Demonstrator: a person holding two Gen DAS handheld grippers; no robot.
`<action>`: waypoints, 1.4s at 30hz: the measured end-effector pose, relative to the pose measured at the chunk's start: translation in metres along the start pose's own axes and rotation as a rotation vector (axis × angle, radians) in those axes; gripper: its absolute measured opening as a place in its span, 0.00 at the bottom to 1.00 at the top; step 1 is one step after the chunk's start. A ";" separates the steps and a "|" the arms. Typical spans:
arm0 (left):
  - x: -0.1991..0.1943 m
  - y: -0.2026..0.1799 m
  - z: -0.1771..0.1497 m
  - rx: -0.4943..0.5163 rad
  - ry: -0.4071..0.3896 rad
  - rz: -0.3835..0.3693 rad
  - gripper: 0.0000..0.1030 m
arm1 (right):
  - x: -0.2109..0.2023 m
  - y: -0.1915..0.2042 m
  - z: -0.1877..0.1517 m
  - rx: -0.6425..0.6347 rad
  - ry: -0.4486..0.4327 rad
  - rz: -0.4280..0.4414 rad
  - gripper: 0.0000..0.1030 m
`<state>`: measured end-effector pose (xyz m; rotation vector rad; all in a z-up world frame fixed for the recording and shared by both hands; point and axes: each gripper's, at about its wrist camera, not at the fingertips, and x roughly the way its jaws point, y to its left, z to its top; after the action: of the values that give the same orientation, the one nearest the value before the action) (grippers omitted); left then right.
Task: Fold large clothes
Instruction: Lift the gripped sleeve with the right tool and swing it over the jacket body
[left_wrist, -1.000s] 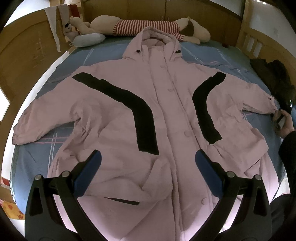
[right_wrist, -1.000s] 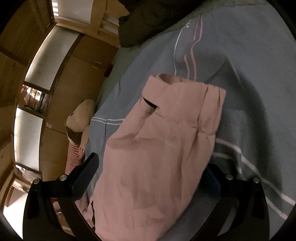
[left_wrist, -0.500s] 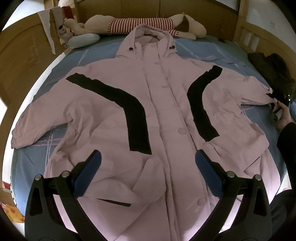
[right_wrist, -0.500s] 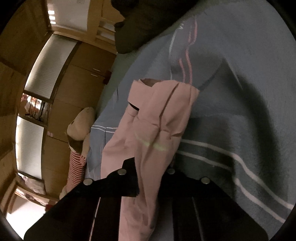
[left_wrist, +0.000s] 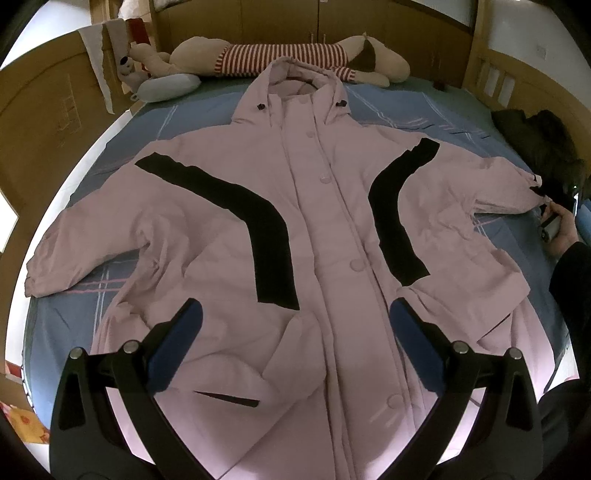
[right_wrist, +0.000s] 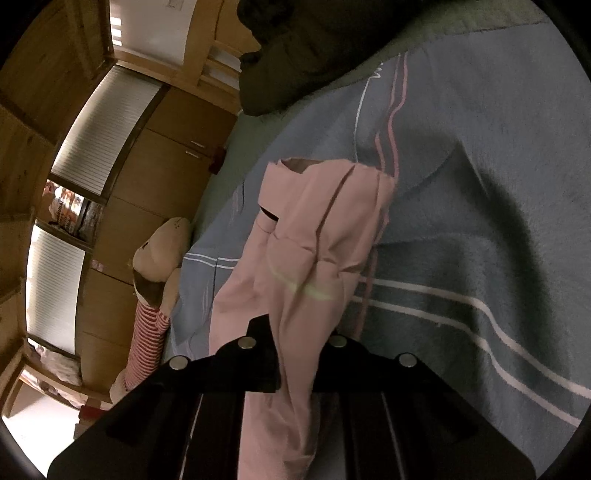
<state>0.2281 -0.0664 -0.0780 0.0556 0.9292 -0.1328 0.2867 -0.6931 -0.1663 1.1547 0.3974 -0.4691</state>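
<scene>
Pink coat (left_wrist: 325, 236) lies spread face-up on the bed (left_wrist: 122, 136); the right gripper (right_wrist: 295, 354) is clamped on its sleeve (right_wrist: 317, 236), likely to fold inward, while the left gripper (left_wrist: 291, 325) hovers spread and empty.

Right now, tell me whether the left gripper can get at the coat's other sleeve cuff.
Probably yes: the left gripper hangs open above the coat, and nothing covers the cuff lying flat on the bed.
</scene>
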 end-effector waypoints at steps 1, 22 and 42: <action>0.000 0.000 0.000 -0.001 0.001 -0.001 0.98 | 0.000 0.001 0.000 0.001 -0.001 -0.002 0.08; -0.030 0.003 0.000 -0.021 -0.056 -0.010 0.98 | -0.045 0.077 -0.006 -0.072 -0.062 0.142 0.08; -0.042 0.000 0.000 0.001 -0.102 0.004 0.98 | -0.131 0.220 -0.062 -0.232 -0.049 0.471 0.08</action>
<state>0.2037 -0.0624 -0.0444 0.0514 0.8268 -0.1316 0.2931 -0.5443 0.0505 0.9691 0.1236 -0.0368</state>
